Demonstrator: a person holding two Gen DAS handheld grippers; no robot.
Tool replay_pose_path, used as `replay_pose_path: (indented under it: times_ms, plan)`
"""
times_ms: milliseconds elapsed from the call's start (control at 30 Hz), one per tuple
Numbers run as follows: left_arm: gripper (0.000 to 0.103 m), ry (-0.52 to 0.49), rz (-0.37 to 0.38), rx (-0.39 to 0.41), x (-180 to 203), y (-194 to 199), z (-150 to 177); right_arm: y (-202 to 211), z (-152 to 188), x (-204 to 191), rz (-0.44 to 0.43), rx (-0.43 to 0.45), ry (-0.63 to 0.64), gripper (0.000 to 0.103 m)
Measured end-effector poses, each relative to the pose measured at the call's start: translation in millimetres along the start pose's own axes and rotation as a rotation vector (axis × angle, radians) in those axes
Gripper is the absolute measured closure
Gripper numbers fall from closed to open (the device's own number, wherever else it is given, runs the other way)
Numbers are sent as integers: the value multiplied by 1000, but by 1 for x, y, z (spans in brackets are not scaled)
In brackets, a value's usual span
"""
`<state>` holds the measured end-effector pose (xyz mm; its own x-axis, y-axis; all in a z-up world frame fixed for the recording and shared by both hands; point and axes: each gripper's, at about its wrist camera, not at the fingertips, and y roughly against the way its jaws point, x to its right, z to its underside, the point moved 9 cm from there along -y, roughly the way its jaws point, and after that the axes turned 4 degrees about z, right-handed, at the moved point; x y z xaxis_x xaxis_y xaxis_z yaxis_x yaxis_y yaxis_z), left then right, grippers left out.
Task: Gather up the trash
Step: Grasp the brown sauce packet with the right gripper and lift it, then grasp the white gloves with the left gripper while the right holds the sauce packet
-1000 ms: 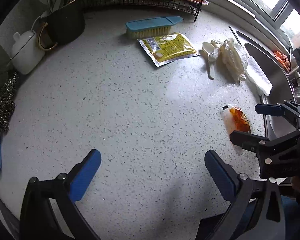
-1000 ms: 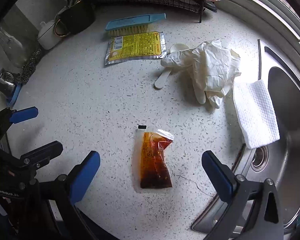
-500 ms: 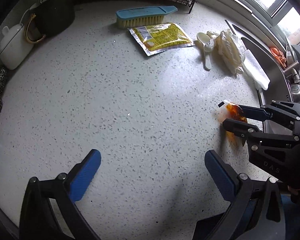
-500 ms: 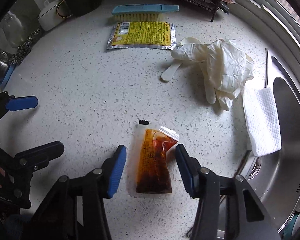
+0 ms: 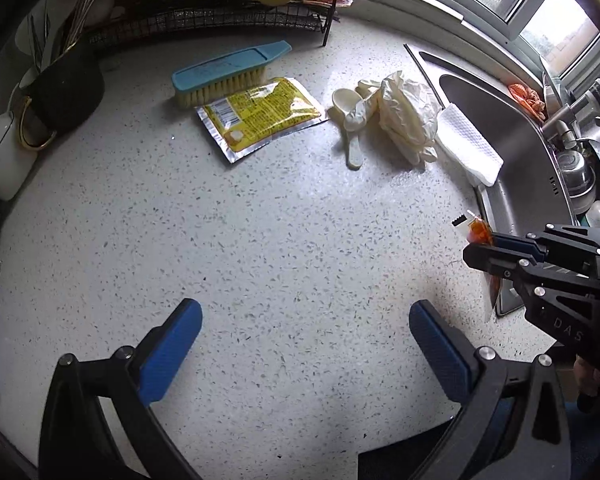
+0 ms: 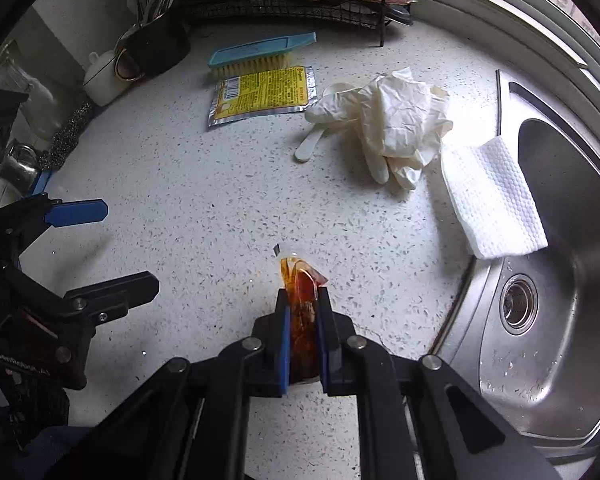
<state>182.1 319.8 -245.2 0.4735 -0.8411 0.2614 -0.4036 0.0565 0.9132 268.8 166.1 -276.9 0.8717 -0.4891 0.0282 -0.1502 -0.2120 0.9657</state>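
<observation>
One sauce packet [image 6: 302,292], two gloves [image 6: 396,124]

Speckled white terrazzo countertop [image 5: 260,240]: fills the middle of both views. Stainless steel sink basin [image 6: 560,280]: at 3 o'clock in the right wrist view, round drain strainer [image 6: 518,304] in its floor. Black wire dish rack [image 5: 204,16]: at 12 o'clock, against the back wall. White-framed window [image 5: 540,8]: at 1 to 2 o'clock, letting in daylight above a pale sill. Chrome tap fittings [image 5: 580,104]: at 3 o'clock behind the basin in the left wrist view.
</observation>
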Motion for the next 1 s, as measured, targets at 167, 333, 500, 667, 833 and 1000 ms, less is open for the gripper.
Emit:
replay_pose_path:
  times_ms: [167, 333, 500, 667, 833, 1000]
  plan:
    - [0, -106, 37, 27, 30, -1, -49, 26, -2, 53, 29, 45, -145, 93]
    - [0, -235, 74, 66, 57, -3, -101, 37, 1, 91, 65, 69, -242, 93]
    - [0, -372, 96, 43, 76, -19, -134, 44, -5, 115, 93, 87, -314, 93]
    - [13, -527, 84, -48, 92, -55, -143, 37, -15, 143, 124, 82, -382, 93]
    - [18, -601, 97, -131, 99, -85, -148, 29, -22, 164, 121, 51, -438, 93]
    - [25, -662, 98, -180, 103, -106, -151, 21, -27, 169, 128, 25, -447, 93]
